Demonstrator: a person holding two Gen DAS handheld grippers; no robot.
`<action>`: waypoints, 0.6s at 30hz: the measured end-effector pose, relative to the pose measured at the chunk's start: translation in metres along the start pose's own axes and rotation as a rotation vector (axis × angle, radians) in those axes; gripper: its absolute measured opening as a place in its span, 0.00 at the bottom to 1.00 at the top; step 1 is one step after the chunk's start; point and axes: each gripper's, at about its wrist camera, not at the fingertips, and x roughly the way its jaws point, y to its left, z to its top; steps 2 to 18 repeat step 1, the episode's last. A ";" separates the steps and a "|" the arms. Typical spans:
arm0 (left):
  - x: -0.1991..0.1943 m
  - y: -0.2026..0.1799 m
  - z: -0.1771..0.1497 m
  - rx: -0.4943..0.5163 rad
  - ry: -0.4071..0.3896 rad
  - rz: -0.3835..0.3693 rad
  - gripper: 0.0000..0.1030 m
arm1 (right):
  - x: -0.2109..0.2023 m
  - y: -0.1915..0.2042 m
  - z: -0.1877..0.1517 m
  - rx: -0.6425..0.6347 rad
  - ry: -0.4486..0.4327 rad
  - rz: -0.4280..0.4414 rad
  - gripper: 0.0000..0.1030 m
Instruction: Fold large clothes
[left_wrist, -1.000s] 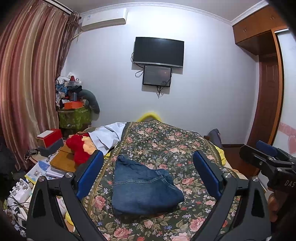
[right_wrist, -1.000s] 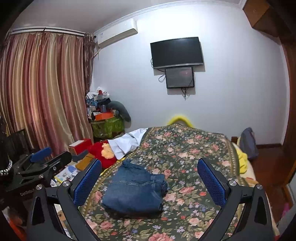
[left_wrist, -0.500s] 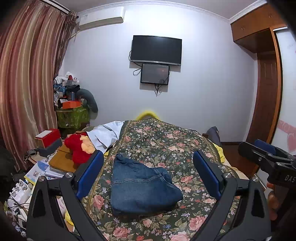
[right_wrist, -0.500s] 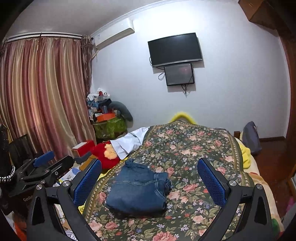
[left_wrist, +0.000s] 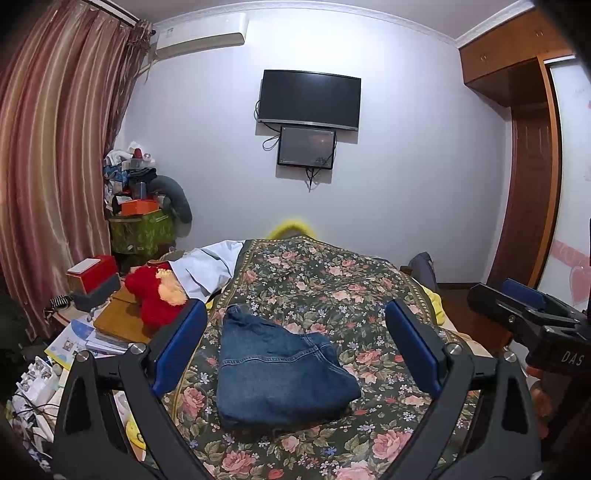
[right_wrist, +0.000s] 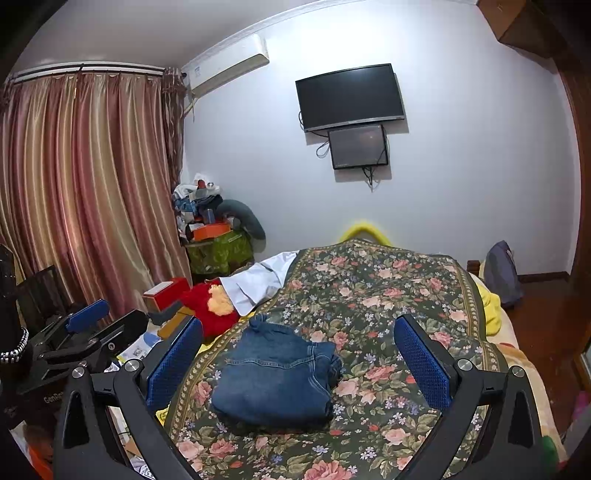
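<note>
Compared with the frames taken a second ago, both wrist views have drawn back and tilted slightly upward; the folded garment has not changed shape or position on the bed.

The folded blue denim jeans (left_wrist: 280, 373) lie as a compact bundle on the dark floral-patterned bedspread (left_wrist: 332, 288), near its left edge and toward the near end of the bed. The waistband end points away from the cameras.

The left gripper (left_wrist: 295, 347), black-framed with blue finger pads (left_wrist: 177, 347), is released: its jaws stand wide apart, holding nothing, above and clear of the jeans. The right gripper (right_wrist: 299, 354), of the same build, is likewise spread wide and empty, with the jeans (right_wrist: 277, 376) visible between its pads but not touched. Each gripper appears at the edge of the other's view: the right gripper (left_wrist: 532, 321) at the right, the left gripper (right_wrist: 88, 332) at the left.

Beside the bed's left edge sit a red plush toy (left_wrist: 155, 295) and a white cloth (left_wrist: 207, 266).
</note>
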 end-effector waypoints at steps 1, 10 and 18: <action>0.001 0.001 0.000 -0.002 0.003 0.000 0.95 | 0.000 -0.001 0.000 0.000 0.000 -0.001 1.00; 0.001 0.001 0.000 -0.002 0.003 0.000 0.95 | 0.000 -0.001 0.000 0.000 0.000 -0.001 1.00; 0.001 0.001 0.000 -0.002 0.003 0.000 0.95 | 0.000 -0.001 0.000 0.000 0.000 -0.001 1.00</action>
